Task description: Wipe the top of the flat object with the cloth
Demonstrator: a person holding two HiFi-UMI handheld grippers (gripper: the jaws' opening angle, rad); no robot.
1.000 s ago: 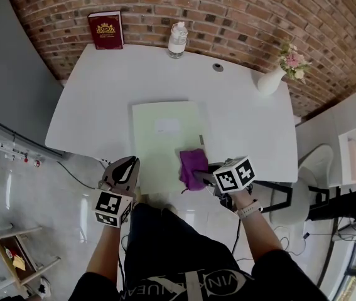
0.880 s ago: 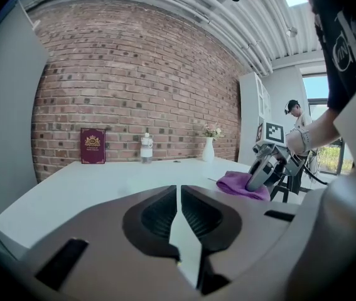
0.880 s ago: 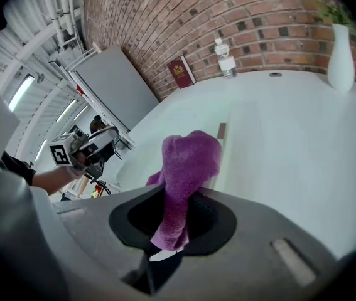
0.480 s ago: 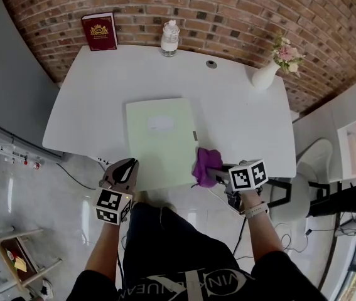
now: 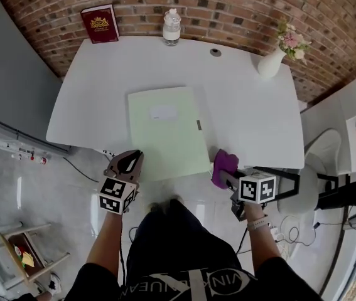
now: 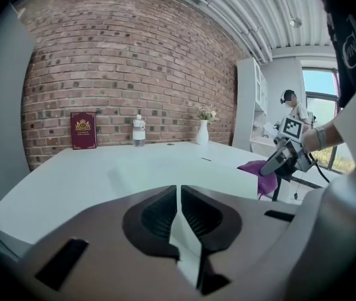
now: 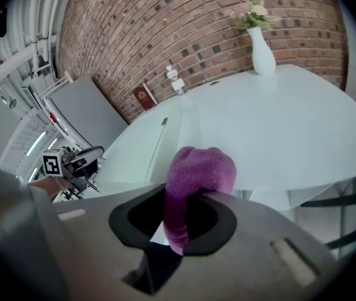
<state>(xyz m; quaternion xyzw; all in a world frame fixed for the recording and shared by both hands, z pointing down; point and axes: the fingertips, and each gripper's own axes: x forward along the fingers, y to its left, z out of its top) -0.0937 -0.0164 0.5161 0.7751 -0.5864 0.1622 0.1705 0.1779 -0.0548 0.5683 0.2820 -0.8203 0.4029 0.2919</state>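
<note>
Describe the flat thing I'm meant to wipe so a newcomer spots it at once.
Find the white table against the brick wall. A pale green folder lies flat at its middle, reaching the near edge. Unlike the red book, bottle and vase by the wall, it is broad, flat and white-labelled.

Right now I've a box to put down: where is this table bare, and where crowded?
Bare: the stretch between the green folder and the left edge of the table; the right side, from the folder to the vase. Crowded: the back edge with the red book and bottle; the near edge by the right claw holding the purple cloth.
</note>
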